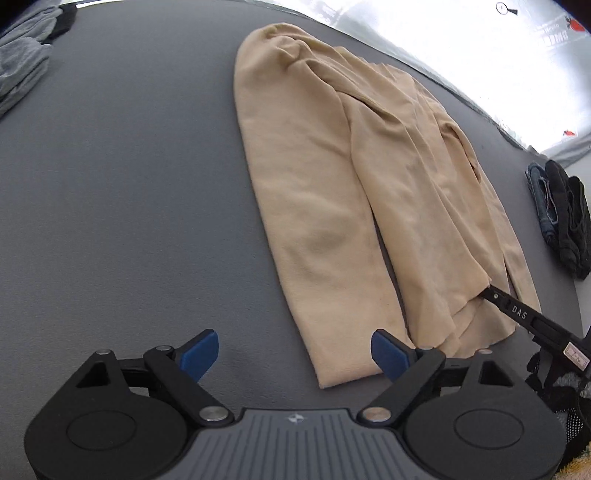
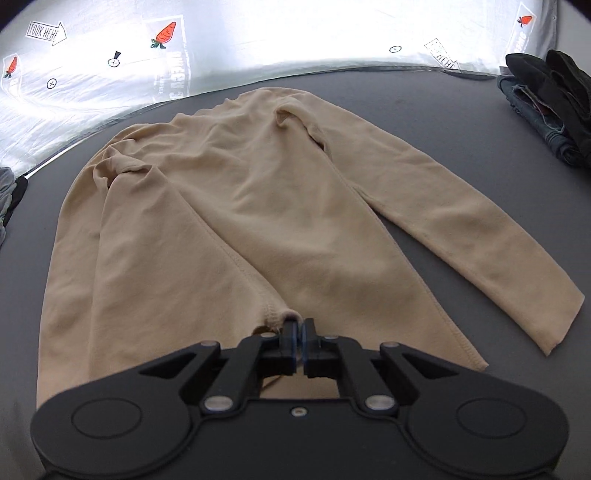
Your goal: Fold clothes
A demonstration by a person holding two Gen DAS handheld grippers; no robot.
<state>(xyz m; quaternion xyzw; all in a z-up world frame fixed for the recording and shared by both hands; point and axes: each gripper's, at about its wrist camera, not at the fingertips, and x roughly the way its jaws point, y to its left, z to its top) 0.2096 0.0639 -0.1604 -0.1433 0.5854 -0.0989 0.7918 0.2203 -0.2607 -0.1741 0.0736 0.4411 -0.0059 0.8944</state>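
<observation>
Grey worktop (image 2: 461,122) fills both views, bordered at its far edge by a bright white sheet (image 2: 258,33) printed with red carrot motifs and small arrow signs. Centre of the surface: a beige long-sleeved top (image 2: 236,199) lying spread out, neckline toward the far edge, hem toward the cameras. In the right wrist view one sleeve (image 2: 454,236) extends away from the body at an angle and lies flat on the grey surface; the other sleeve (image 2: 125,236) lies close along the body on the opposite side.

Right claw (image 2: 298,334): fingers pressed together with only a sliver of blue pad showing between them, pinching a small bunch of fabric at the stitched hem of the top. The same claw appears in the left wrist view as a black bar marked "DAS" (image 1: 517,314) meeting the fabric at its near edge.

Left claw (image 1: 295,356): fingers spread wide, blue pads (image 1: 201,354) facing each other, nothing between them. It hovers over bare worktop beside the near corner of the garment; its right-hand pad overlaps the fabric edge in the picture, though contact cannot be confirmed.

Periphery: a stack of dark and denim clothing (image 2: 546,107) at one side of the worktop, and grey clothing (image 1: 22,62) at the opposite side.
</observation>
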